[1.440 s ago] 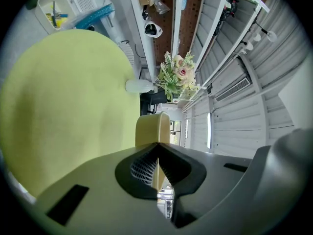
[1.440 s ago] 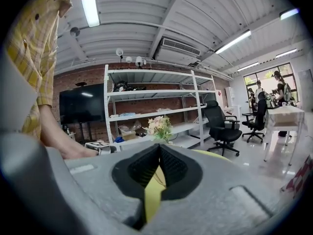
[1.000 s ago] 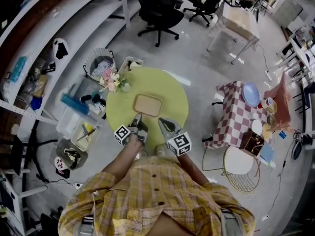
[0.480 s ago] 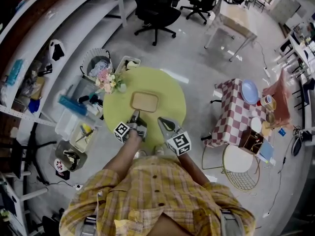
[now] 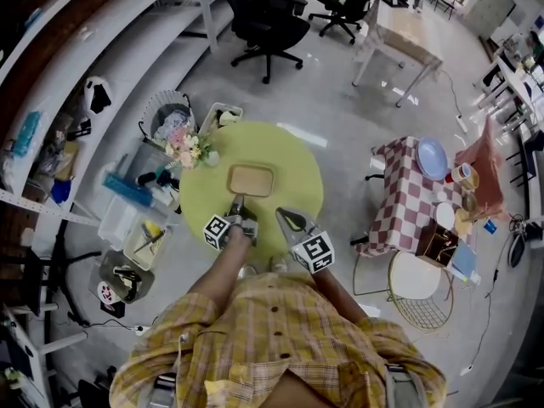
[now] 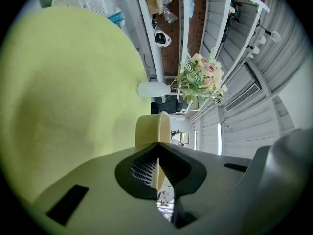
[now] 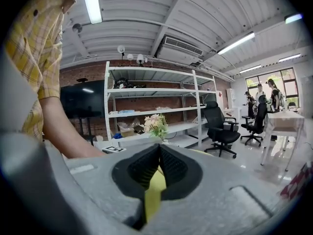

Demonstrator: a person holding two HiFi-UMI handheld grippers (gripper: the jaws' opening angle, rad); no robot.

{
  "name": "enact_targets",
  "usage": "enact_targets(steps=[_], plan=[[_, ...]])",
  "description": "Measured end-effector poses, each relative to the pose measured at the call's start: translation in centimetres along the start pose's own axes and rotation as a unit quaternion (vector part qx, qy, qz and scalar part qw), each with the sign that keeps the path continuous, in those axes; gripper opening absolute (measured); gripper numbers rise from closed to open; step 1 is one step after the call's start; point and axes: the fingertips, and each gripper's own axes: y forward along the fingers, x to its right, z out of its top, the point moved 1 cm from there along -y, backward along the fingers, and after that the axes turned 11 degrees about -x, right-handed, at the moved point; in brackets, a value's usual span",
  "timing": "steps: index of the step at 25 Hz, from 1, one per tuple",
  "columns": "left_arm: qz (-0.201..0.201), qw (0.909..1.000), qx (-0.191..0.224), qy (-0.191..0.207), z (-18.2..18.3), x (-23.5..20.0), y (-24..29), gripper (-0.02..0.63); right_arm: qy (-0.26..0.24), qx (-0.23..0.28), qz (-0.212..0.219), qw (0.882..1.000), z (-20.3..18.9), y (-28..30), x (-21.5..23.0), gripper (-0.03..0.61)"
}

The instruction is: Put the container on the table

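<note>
A shallow beige container (image 5: 252,180) sits flat on the round yellow-green table (image 5: 289,164). My left gripper (image 5: 237,202) is at its near left edge, shut on the rim. In the left gripper view the container (image 6: 146,129) stands edge-on right at the tip of that gripper (image 6: 157,145), and its beige wall runs into the slit between the jaws, with the table (image 6: 73,92) beside it. My right gripper (image 5: 283,217) hovers over the table's near right part, shut and holding nothing. In the right gripper view this gripper (image 7: 159,148) shows only table colour through its slit.
A white vase of flowers (image 5: 191,143) stands at the table's left edge. Baskets and bins (image 5: 170,109) crowd the floor to the left. A checkered side table (image 5: 416,194) with dishes and a wire chair (image 5: 416,287) are to the right, and an office chair (image 5: 268,19) stands beyond.
The head view has shifted slightly. Both grippers and the container keep their places on the table.
</note>
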Motion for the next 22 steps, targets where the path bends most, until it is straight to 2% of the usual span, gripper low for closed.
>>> enact_targets(steps=[7, 13, 22], plan=[[0.017, 0.9998, 0.004, 0.006, 0.6, -1.2, 0.5, 0.015, 0.002, -0.001, 0.000, 1.000, -0.1, 0.2, 0.3, -0.002], [0.037, 0.9993, 0.000, 0.003, -0.3, -3.1, -0.2, 0.015, 0.005, -0.005, 0.004, 1.000, -0.6, -0.1, 0.3, -0.002], [0.055, 0.9984, -0.005, 0.013, 0.0, -4.0, -0.4, 0.015, 0.005, 0.001, -0.011, 1.000, -0.4, -0.4, 1.2, -0.002]])
